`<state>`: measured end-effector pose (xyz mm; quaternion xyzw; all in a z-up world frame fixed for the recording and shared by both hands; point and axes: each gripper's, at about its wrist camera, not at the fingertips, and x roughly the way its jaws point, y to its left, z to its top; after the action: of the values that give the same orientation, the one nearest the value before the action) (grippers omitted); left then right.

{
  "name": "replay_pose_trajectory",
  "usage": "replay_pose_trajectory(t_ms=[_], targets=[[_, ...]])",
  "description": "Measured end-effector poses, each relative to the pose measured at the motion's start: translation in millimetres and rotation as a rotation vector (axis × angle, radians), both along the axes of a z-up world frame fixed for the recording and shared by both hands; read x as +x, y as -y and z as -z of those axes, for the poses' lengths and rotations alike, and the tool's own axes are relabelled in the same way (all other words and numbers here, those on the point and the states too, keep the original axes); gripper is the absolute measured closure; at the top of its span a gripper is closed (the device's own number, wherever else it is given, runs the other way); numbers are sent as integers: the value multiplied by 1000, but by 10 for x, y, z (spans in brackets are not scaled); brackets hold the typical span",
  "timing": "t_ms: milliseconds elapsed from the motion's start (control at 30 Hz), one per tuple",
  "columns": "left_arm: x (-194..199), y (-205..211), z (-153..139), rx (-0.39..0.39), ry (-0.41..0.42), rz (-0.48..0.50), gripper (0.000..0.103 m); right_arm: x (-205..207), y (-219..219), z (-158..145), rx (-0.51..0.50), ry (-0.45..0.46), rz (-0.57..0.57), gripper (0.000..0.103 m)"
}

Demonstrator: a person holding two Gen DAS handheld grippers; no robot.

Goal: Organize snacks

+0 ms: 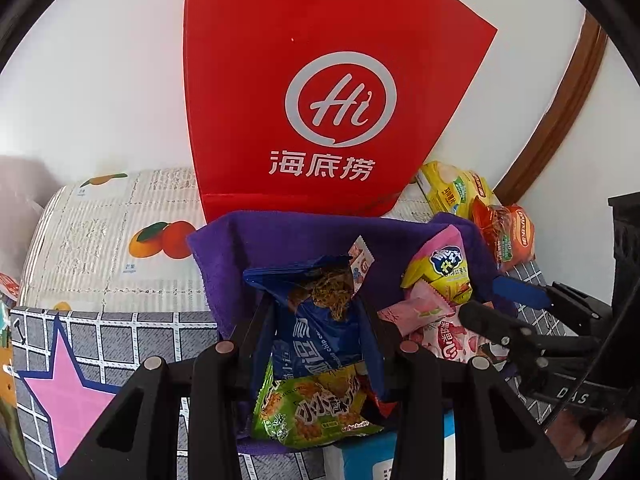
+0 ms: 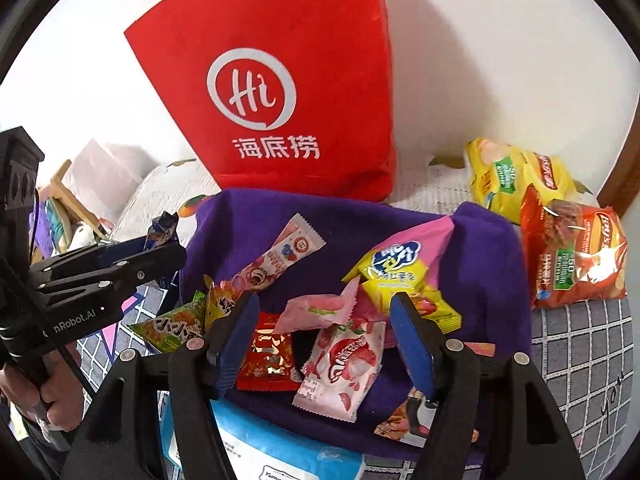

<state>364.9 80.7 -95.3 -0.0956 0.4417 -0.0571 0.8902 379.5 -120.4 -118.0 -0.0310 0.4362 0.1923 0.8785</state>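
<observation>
My left gripper (image 1: 318, 312) is shut on a blue cookie packet (image 1: 316, 320) and holds it above the purple cloth (image 1: 280, 236); it also shows in the right wrist view (image 2: 160, 248). A green snack packet (image 1: 312, 408) lies under it. My right gripper (image 2: 320, 308) is open, its jaws wide apart over a pink-white strawberry candy packet (image 2: 344, 364), a red packet (image 2: 268, 360) and a pink wrapper (image 2: 320, 308) on the cloth (image 2: 480, 248). A yellow-pink sweet-potato snack (image 2: 400, 272) and a long pink stick packet (image 2: 276, 260) lie farther back.
A red paper bag (image 2: 288, 80) stands behind the cloth against the white wall. Yellow chips (image 2: 516, 176) and an orange-red chips bag (image 2: 572, 256) lie at the right. A blue-white box (image 2: 256, 444) is at the near edge. A grid-pattern cover (image 1: 120, 340) lies to the left.
</observation>
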Motion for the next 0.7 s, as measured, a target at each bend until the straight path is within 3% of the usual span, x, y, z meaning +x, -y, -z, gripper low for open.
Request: replay_pose_trajectory(t_ms=[700], targets=[[12,2,14,9,-6,9,65,-22,50,-49,6,33,0,36]])
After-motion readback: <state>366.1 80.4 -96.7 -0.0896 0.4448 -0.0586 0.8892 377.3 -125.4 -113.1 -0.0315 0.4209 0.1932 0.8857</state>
